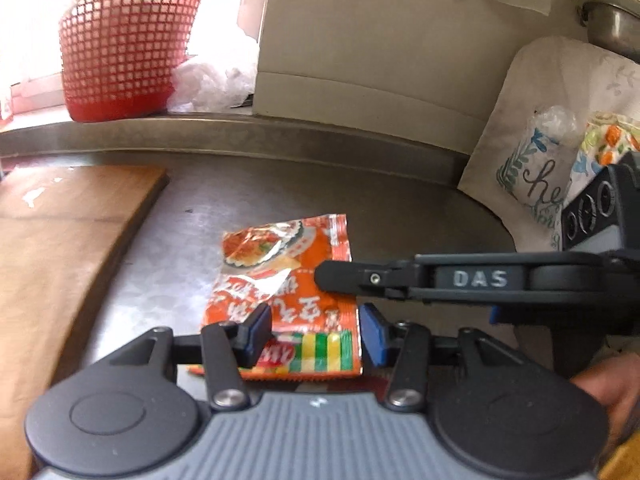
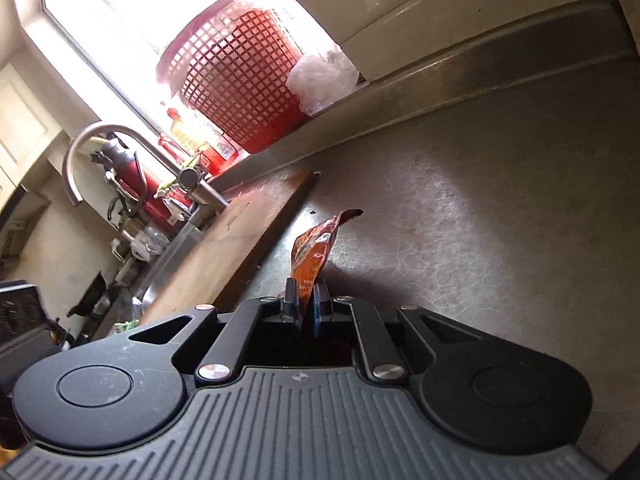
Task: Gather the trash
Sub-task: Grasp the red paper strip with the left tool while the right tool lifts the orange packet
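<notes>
While right gripper point(image 2: 306, 294) clamps orange wrapper point(image 1: 280, 276) | left gripper point(image 1: 316, 330) jaws apart | cutting board point(image 1: 60, 240) beside

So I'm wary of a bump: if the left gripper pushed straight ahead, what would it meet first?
Probably the orange wrapper between its open fingers, with the right gripper pinching the wrapper's edge just beyond; depth is unclear.
</notes>
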Demonstrator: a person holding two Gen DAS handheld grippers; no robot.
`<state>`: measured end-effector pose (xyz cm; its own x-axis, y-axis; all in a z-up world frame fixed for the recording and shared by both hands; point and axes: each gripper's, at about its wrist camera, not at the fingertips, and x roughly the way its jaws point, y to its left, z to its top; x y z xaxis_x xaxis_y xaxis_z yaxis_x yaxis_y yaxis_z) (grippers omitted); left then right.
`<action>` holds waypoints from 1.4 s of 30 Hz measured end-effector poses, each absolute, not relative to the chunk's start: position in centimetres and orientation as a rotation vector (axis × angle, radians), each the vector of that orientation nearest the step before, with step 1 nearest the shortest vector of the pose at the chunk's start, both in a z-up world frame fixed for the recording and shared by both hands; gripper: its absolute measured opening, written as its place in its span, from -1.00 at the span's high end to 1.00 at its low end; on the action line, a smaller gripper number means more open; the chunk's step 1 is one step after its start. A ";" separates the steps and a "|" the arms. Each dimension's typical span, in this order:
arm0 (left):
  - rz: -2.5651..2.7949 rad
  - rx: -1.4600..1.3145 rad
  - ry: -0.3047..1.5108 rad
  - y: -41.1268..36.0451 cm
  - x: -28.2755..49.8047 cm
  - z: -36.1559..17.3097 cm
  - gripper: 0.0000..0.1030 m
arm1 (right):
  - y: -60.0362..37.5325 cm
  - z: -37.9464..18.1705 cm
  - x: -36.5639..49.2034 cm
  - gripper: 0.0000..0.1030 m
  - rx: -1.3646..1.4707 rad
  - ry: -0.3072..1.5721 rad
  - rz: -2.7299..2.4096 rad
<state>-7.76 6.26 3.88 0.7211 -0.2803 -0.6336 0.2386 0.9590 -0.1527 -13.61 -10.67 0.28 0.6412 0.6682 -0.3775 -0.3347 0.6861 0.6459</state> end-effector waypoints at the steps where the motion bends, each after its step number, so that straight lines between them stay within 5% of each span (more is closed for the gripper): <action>1: -0.283 -0.052 0.713 6.5 -8.3 4.3 0.02 | -10.4 0.4 -13.8 0.83 0.537 0.642 0.594; 9: -0.202 0.104 0.757 8.6 -14.7 6.4 -0.51 | -9.3 0.6 -13.9 0.85 0.470 0.606 0.558; 14: -0.179 0.179 0.862 9.1 -17.5 4.6 -0.52 | -10.4 0.5 -14.1 0.88 0.520 0.556 0.562; 18: -0.146 0.159 0.897 9.3 -17.8 3.2 -0.43 | -10.9 0.5 -14.1 0.89 0.564 0.534 0.575; 31: -0.048 0.083 0.847 8.3 -18.2 3.3 0.53 | -10.4 0.8 -14.3 0.93 0.602 0.521 0.648; 42: 0.107 -0.172 0.762 11.6 -19.5 6.4 0.66 | -11.4 0.9 -13.6 0.93 0.711 0.522 0.732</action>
